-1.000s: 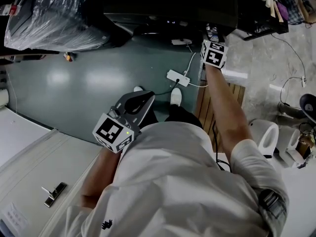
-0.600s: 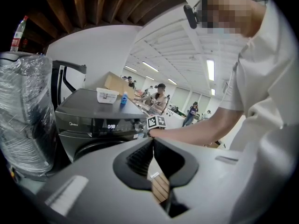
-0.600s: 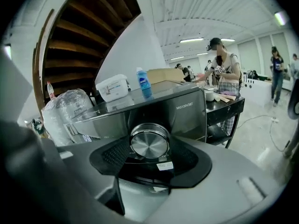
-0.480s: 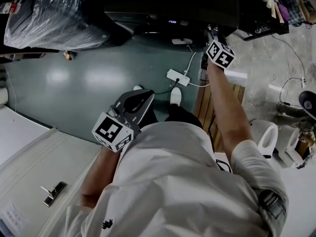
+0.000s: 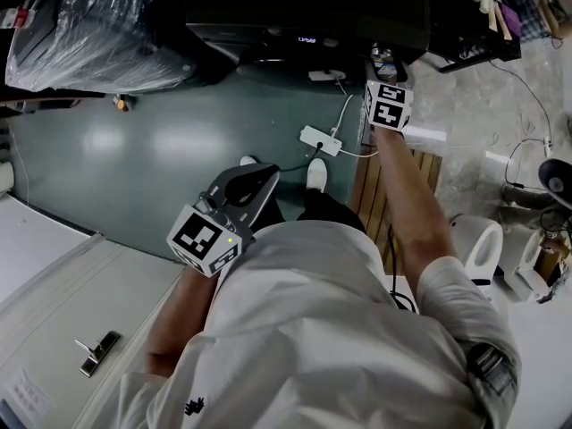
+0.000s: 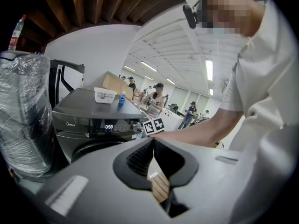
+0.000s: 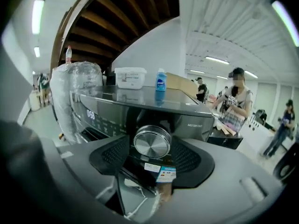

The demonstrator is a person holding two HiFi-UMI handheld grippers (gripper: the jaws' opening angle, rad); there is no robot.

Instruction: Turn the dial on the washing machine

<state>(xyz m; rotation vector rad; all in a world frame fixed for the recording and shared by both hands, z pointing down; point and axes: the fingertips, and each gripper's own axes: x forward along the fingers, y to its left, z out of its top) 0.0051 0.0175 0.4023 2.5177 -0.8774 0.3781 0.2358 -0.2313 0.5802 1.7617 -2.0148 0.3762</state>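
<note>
Right gripper (image 7: 152, 146) is up against the front of the washing machine (image 7: 140, 107) with its jaws clamped round the dial (image 7: 151, 141). In the right gripper view the shiny round knob sits dead centre between the two ribbed pads (image 7: 111, 156), one pad on each side of it. They're only as far apart as the knob is wide, so it's a proper grip on the knob's sides.

The dial is on the dark control panel near the machine's right end. There are a couple of small stickers (image 7: 161, 171) just below it, and a lit number display (image 7: 90, 114) further left on the same panel. On top of the machine there's a white tub (image 7: 130, 77) with a little blue bottle (image 7: 160, 82) beside it.

Left gripper (image 6: 153, 143) isn't doing anything. Its jaws are pressed together with nothing between them. In the head view it hangs low by the person's waist over the green floor (image 5: 134, 150), well away from the machine.

A white power strip (image 5: 322, 140) lies on the floor between the person and the machine.
</note>
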